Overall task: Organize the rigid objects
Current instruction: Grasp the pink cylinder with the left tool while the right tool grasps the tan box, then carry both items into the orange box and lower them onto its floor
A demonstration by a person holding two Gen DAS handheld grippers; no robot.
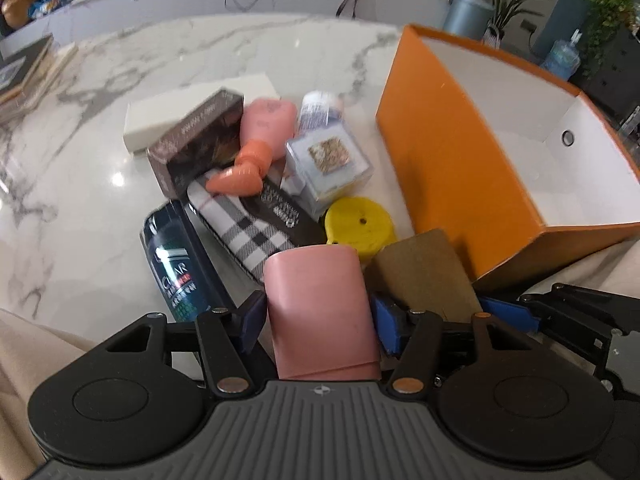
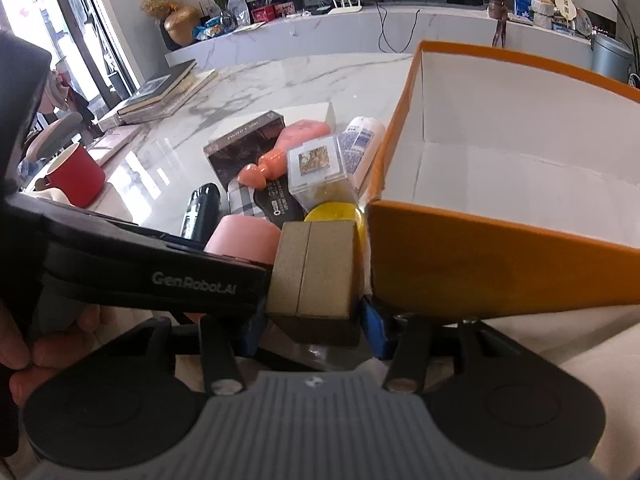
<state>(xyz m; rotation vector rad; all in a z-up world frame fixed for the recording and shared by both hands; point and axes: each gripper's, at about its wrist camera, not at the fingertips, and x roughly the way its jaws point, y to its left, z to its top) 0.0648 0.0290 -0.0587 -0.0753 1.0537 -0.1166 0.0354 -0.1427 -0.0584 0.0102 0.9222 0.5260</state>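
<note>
Clearly, little of the sorting had been done: the orange box stood on the marble table with its white inside bare as far as either view showed, though the near floor of it was hidden behind its front wall.

Both grippers were loaded. The left gripper had its blue pads closed against the sides of a pink block, which sat between them just left of the box's near corner. The right gripper was clamped on a tan-brown box, held right against the orange box's front left corner and below its rim (so neither item had gone in yet).

Everything else lay in a heap to the left of the orange box. Closest to its wall were a yellow disc and a clear plastic case, with a white tube beyond them. Farther from the box lay a plaid carton, a pink bottle with an orange cap, a dark brown carton, a cream-white box and, farthest left, a dark green Clear bottle.

By my reckoning two pieces were in hand and some eight waited, so the job was barely begun.
</note>
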